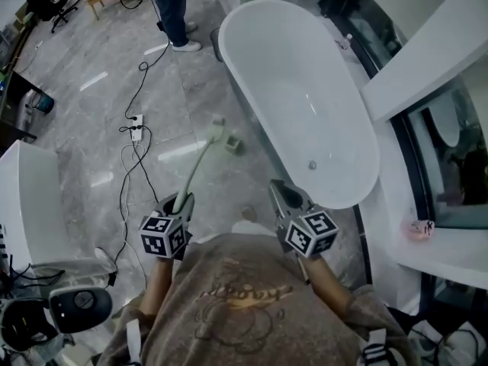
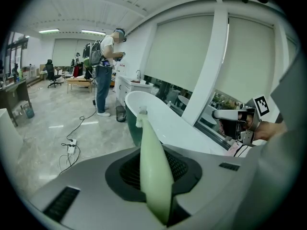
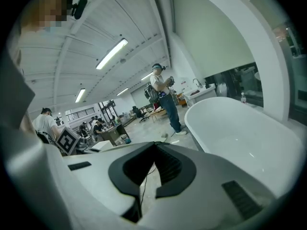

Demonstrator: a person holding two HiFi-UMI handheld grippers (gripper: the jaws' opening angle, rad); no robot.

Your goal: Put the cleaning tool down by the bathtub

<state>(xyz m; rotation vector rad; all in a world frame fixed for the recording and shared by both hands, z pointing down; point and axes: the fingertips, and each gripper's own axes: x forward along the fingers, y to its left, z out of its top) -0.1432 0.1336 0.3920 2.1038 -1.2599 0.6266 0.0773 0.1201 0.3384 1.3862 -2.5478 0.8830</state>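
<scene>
The cleaning tool is a long pale green brush (image 1: 200, 162). My left gripper (image 1: 183, 201) is shut on its handle, and the brush head hangs out ahead over the floor, just left of the white bathtub (image 1: 293, 82). In the left gripper view the handle (image 2: 153, 171) runs up between the jaws (image 2: 154, 152) to white bristles, with the tub (image 2: 160, 116) beyond. My right gripper (image 1: 280, 194) hovers at the tub's near end. In its own view the right gripper (image 3: 154, 150) has its tips together with nothing between them, and the tub (image 3: 240, 128) lies to the right.
A power strip with a black cable (image 1: 136, 126) lies on the marble floor to the left. A person (image 1: 171, 6) stands at the tub's far end beside a small bin (image 2: 121, 113). A white seat (image 1: 30, 197) is at the left, and a window ledge (image 1: 435, 242) at the right.
</scene>
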